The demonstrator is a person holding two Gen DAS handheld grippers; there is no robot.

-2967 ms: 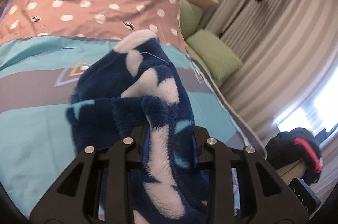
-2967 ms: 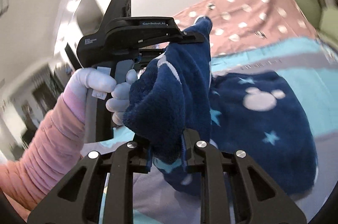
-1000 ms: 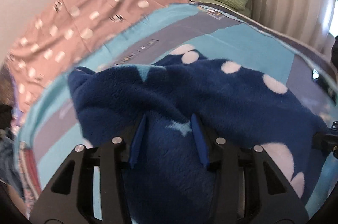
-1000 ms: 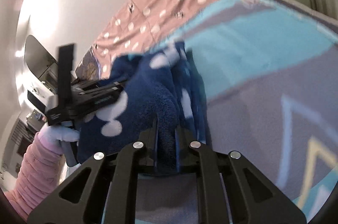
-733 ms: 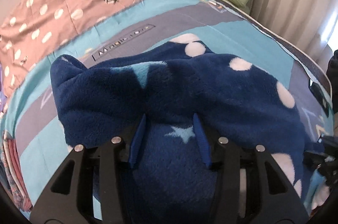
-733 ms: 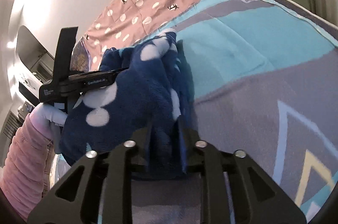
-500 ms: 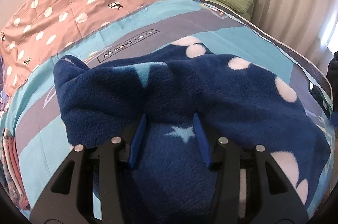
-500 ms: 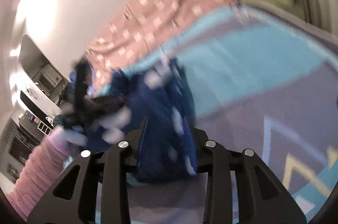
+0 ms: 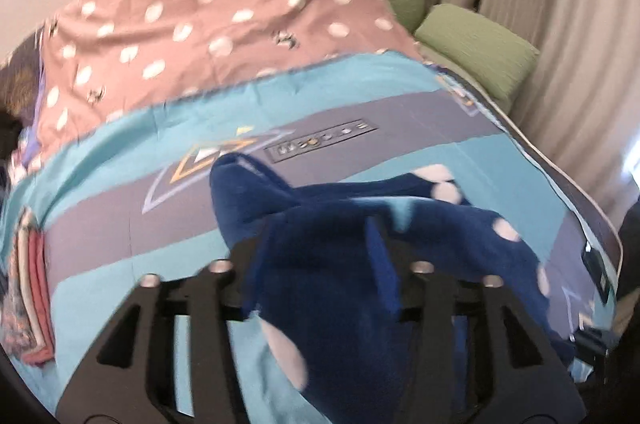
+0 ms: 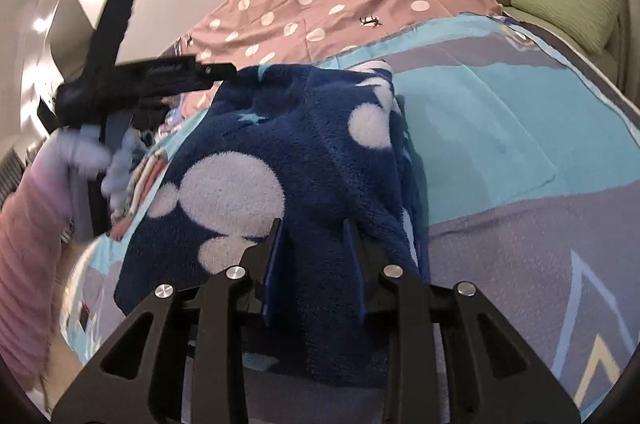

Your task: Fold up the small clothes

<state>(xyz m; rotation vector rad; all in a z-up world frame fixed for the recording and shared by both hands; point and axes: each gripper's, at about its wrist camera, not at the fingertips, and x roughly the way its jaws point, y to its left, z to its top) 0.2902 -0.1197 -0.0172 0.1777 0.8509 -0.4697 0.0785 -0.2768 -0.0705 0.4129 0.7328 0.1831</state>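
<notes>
Holding: you have one navy fleece garment (image 10: pixel 304 160) between both grippers, over the bed.
Left gripper (image 9: pixel 320 252): its jaws are closing, with fleece bunched between the blue pads; the pads press on the cloth at both sides.
Right gripper (image 10: pixel 314 252): its jaws are closing too, with a fold of the garment between the pads, which press on it.
Garment: navy with white dots and pale blue stars. In the right wrist view it is stretched from your right gripper up to the left one at the upper left, raised off the bed there. In the left wrist view its far parts lie on the cover (image 9: pixel 400 80); the picture is blurred.
Left hand (image 10: pixel 86 152): a light glove and pink sleeve (image 10: pixel 28 248) grip the left tool's handle.
Cover: blue and grey bands, spread flat under the garment.
Blanket (image 9: pixel 224 12): pink with white dots, beyond the cover.
Pillows (image 10: pixel 568 4): green, at the far right corner.
Stack (image 9: pixel 30 288): folded cloth at the cover's left edge.
</notes>
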